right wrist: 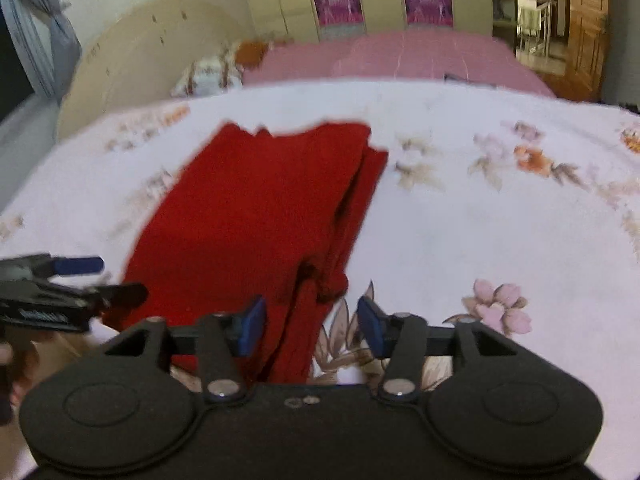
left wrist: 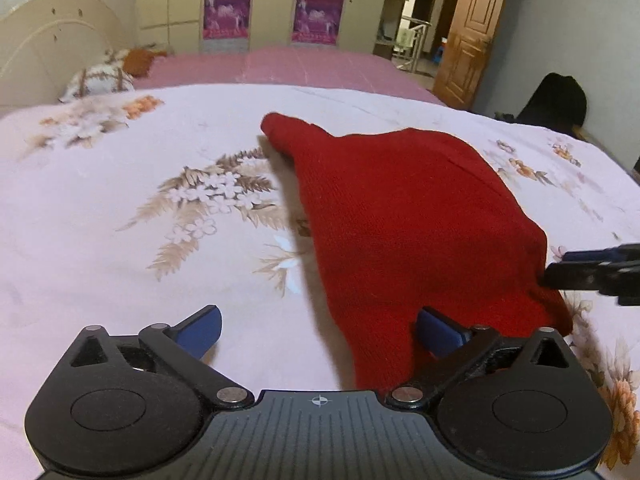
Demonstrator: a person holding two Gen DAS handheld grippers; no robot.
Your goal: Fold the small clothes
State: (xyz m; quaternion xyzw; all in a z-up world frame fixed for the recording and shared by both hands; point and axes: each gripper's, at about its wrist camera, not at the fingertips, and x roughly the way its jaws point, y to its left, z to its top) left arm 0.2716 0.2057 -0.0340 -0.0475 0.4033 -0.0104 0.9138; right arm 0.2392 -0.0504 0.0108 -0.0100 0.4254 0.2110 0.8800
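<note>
Red knit garment (left wrist: 404,216): it lies flat on the bed (left wrist: 120,200), on the flowered cover, already folded into a long, narrow shape with layered edges along one side.
Long axis: it runs from the near edge of the bed, just in front of both tools, away toward the headboard (left wrist: 44,40); in the right wrist view it leans slightly to the right as it goes away.
Which way it points: the narrow tip points to the far side; the wider end is the near one.
Left tool (left wrist: 320,330): fully spread, nothing between the blue pads; the near left corner of the garment lies just beside its right finger, which overlaps the red cloth in the picture.
Right tool (right wrist: 310,326): about half spread; the near right corner of the garment lies between the pads, but they do not press on it.
Nearer hand: both are near the same end, one on each corner.
Judgement for the coming move: probably the near end has to be gripped and carried along the long axis toward the far tip.
</note>
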